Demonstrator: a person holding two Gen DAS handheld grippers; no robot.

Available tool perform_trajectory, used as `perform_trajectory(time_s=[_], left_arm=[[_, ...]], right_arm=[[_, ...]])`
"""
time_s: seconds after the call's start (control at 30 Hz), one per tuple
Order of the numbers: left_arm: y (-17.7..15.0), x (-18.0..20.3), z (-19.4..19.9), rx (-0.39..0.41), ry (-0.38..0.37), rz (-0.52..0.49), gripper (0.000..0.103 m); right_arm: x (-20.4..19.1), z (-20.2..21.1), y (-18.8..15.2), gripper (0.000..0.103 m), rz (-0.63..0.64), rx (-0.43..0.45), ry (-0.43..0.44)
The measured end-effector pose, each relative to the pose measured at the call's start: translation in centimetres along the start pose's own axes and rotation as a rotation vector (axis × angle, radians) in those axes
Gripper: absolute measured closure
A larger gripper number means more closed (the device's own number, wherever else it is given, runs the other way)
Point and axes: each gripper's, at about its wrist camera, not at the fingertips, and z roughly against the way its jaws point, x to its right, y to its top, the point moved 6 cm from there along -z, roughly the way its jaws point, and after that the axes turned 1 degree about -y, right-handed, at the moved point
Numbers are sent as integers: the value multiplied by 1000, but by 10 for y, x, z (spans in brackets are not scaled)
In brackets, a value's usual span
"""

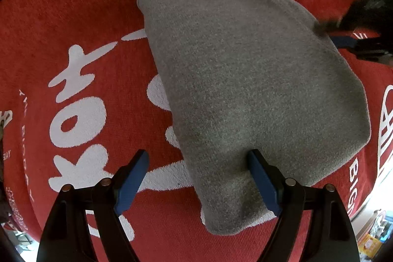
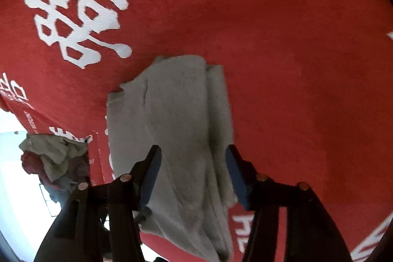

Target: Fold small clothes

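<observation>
A folded grey knit garment (image 1: 245, 77) lies on a red tablecloth (image 1: 73, 4) printed with white characters. My left gripper (image 1: 197, 154) points straight down over the garment's near corner, open wide. Its right finger (image 1: 260, 176) rests on the grey fabric and its left finger (image 1: 132, 176) stands over the red cloth. In the right wrist view the grey garment (image 2: 176, 102) runs in soft folds between the fingers of my right gripper (image 2: 193, 149). Those jaws stand a little apart and open around the fabric. A dark blur at the garment's far right edge is the right gripper (image 1: 326, 28).
A pile of crumpled small clothes (image 2: 54, 158), grey-green and dark red, sits off the table's left edge. The red tablecloth (image 2: 294, 41) stretches wide beyond the garment. Bright floor shows past the cloth's edge at lower left, and some clutter (image 1: 373, 237) lies off the lower right.
</observation>
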Motion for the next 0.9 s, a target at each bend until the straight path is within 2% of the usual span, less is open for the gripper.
perform_trajectory(time_s=[0.03, 0.23, 0.5, 0.6, 0.63, 0.73, 0.83, 0.87, 0.9], left_arm=[[0, 0, 0, 0, 6, 2, 12], [-1, -5, -2, -9, 3, 25, 12], [-2, -12, 1, -22, -5, 35, 12], [-1, -18, 2, -34, -17, 46, 12], [0, -19, 1, -36, -20, 49, 12], [1, -24, 3, -51, -29, 64, 12], [2, -28, 11, -32, -45, 91, 12], [3, -31, 14, -22, -63, 106, 11], [5, -34, 16, -17, -79, 121, 5]], right_arm=[[0, -8, -1, 88, 6, -14, -37], [-3, -4, -5, 87, 31, 3, -81], [7, 23, -13, 84, 24, 20, -69], [12, 25, -18, 68, 10, 16, -63], [13, 26, -19, 58, 5, 16, -61], [13, 26, -24, 55, -8, 8, -48], [8, 21, -29, 53, -14, 0, -32], [7, 20, -30, 50, -13, -2, -25], [8, 23, -30, 50, -12, -3, -17]])
